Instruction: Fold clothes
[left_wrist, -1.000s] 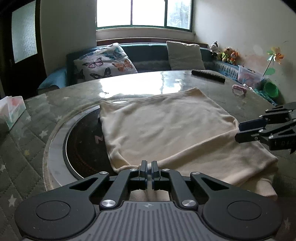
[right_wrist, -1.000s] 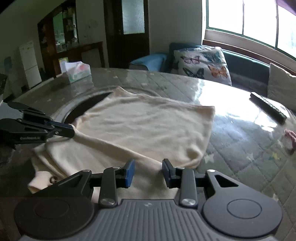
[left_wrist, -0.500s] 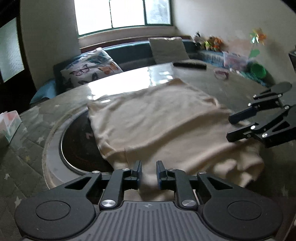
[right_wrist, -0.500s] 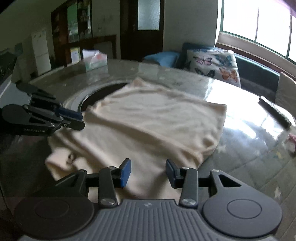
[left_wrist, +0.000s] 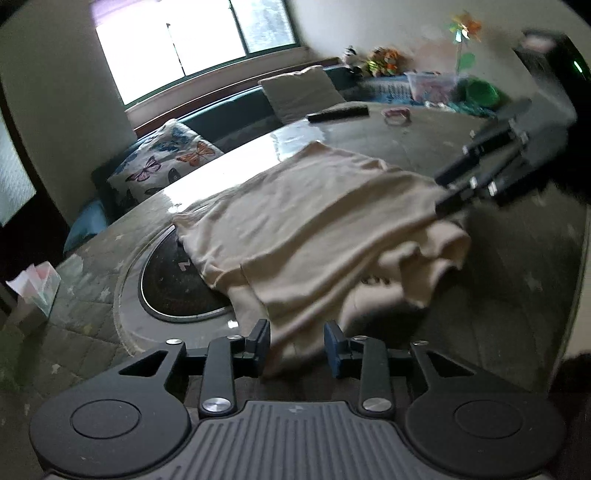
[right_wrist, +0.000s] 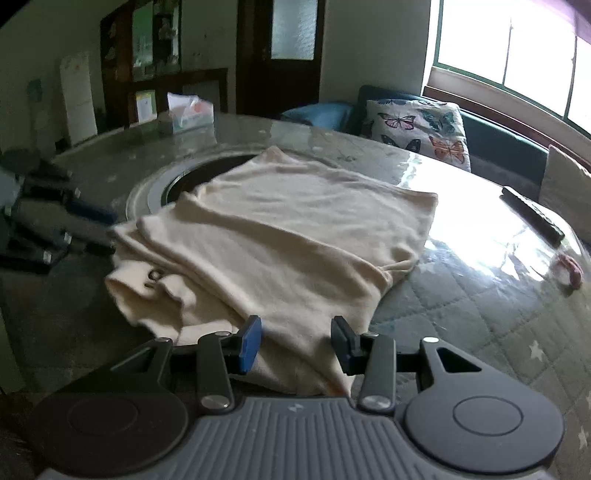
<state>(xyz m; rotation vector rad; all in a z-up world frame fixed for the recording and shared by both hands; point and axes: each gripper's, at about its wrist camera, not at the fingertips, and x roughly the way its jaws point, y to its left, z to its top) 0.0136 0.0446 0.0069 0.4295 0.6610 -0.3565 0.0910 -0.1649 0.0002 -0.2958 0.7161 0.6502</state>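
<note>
Cream knit garment (left_wrist: 317, 229) lies folded on the round tabletop (right_wrist: 480, 306), partly over the dark inset disc (left_wrist: 170, 280); in the left view its long axis runs from 7 o'clock to 1 o'clock. The left tool (left_wrist: 297, 341) is open, its near hem between the fingers. The right tool (right_wrist: 295, 343) is open too, straddling the opposite edge. A remote (left_wrist: 338, 112) lies at 1 o'clock
</note>
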